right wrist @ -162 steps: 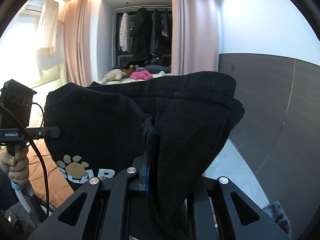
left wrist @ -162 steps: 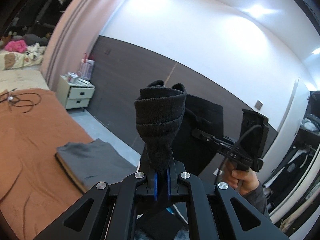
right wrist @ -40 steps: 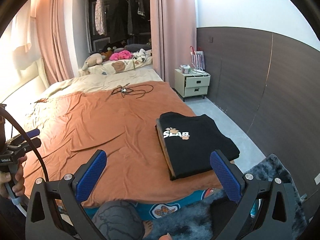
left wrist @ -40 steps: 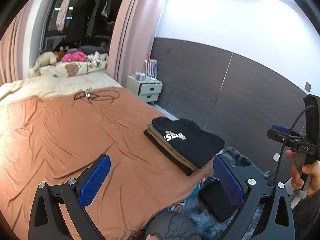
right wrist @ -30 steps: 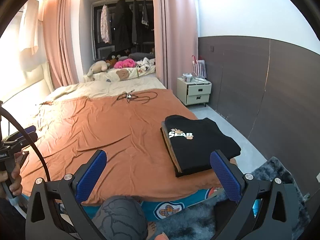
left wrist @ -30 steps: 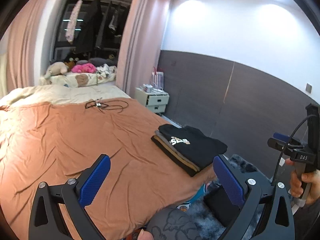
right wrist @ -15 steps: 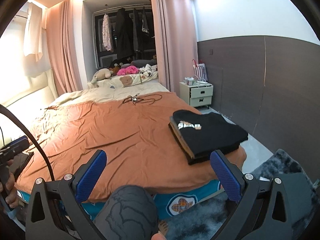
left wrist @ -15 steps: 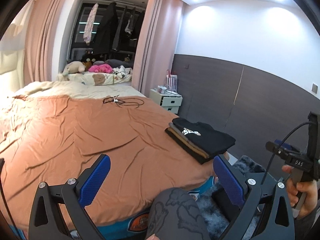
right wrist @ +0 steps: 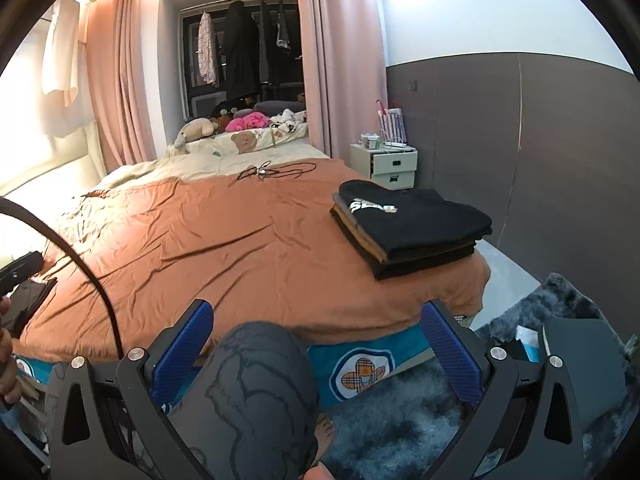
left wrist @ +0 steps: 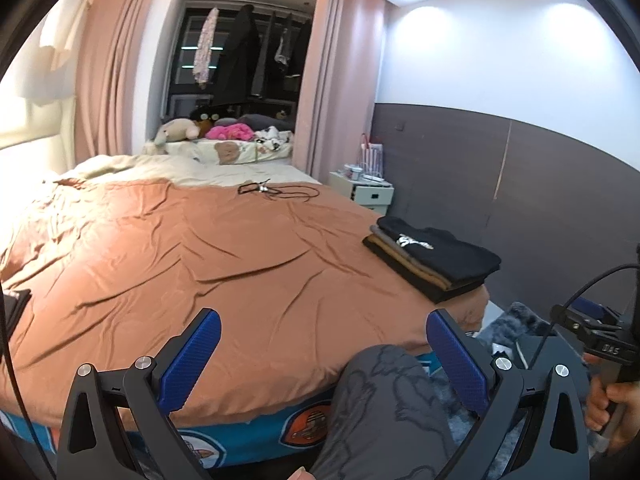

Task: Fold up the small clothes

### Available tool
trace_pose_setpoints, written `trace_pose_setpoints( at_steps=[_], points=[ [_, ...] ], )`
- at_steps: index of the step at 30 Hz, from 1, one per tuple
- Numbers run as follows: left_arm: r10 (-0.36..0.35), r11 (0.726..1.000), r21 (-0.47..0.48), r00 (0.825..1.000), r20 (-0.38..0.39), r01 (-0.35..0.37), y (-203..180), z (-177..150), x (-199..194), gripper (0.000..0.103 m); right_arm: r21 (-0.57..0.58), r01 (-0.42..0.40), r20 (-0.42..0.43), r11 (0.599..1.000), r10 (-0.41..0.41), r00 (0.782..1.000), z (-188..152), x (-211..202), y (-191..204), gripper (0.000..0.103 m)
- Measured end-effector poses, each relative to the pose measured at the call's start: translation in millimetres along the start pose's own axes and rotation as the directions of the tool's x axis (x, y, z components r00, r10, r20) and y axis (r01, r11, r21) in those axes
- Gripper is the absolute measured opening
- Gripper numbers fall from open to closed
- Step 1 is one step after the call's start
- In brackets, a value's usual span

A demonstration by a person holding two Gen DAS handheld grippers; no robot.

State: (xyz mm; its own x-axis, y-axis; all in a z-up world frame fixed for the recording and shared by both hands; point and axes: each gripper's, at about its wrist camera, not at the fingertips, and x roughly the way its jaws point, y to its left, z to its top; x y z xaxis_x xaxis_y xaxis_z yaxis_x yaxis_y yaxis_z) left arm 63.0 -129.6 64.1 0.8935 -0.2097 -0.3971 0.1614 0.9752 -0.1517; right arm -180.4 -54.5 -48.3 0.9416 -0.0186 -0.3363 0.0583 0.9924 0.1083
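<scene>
A stack of folded clothes point(left wrist: 430, 260) lies at the right front corner of the bed, a black shirt with a white print on top; it also shows in the right wrist view point(right wrist: 408, 228). My left gripper point(left wrist: 324, 360) is open and empty, held back from the bed's front edge. My right gripper point(right wrist: 316, 352) is open and empty, also back from the bed and left of the stack. A dark garment point(right wrist: 28, 300) lies at the bed's left edge, partly hidden.
The bed has a wrinkled orange sheet point(left wrist: 200, 248). A black cable point(left wrist: 276, 190) lies at its far side. A white nightstand point(right wrist: 394, 166) stands by the dark wall. A person's knee point(right wrist: 256, 384) is below the grippers. A blue shaggy rug point(right wrist: 420, 420) covers the floor.
The black shirt was let go onto the stack. Both grippers opened and have pulled back and lower, away from the bed.
</scene>
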Motion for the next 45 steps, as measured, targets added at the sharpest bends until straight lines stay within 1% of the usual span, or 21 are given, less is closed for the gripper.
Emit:
trace_pose_setpoints(
  at_steps=[2,5,8,13,16,33,45],
  points=[
    [0.020,1.000,-0.018,1.000,0.000,-0.020,3.8,-7.4,0.8,0.103,-0.013,-0.012,-0.004,1.000,0.012,1.000,0.0,-1.9,4.2,0.103],
    [0.030,0.999,-0.018,1.000,-0.008,-0.030,4.7,-12.9,4.2,0.103,-0.042,0.002,-0.006,0.999,-0.002,1.000,-2.6,-6.3,9.4,0.103],
    [0.021,1.000,-0.022,1.000,-0.005,-0.021,4.8,-15.1,4.7,0.103,-0.023,-0.017,0.007,1.000,0.017,1.000,-1.8,-10.5,10.8,0.103],
    [0.028,1.000,0.002,1.000,0.011,-0.028,1.7,-16.0,0.7,0.103,0.000,-0.029,0.010,1.000,0.029,1.000,-4.6,-7.6,11.4,0.103],
    [0.020,1.000,-0.001,1.000,0.006,-0.020,2.0,-16.7,0.4,0.103,0.017,-0.021,0.000,1.000,0.021,1.000,-7.5,-6.9,12.9,0.103],
    [0.018,1.000,-0.001,1.000,0.015,-0.018,2.4,-18.4,-4.6,0.103,-0.006,-0.021,-0.007,1.000,0.021,1.000,-4.9,-11.4,24.8,0.103],
    [0.027,0.999,-0.020,0.999,0.018,-0.026,3.8,-19.7,-6.4,0.103,-0.013,-0.025,-0.005,1.000,0.025,1.000,-2.9,-10.9,22.9,0.103]
  ],
)
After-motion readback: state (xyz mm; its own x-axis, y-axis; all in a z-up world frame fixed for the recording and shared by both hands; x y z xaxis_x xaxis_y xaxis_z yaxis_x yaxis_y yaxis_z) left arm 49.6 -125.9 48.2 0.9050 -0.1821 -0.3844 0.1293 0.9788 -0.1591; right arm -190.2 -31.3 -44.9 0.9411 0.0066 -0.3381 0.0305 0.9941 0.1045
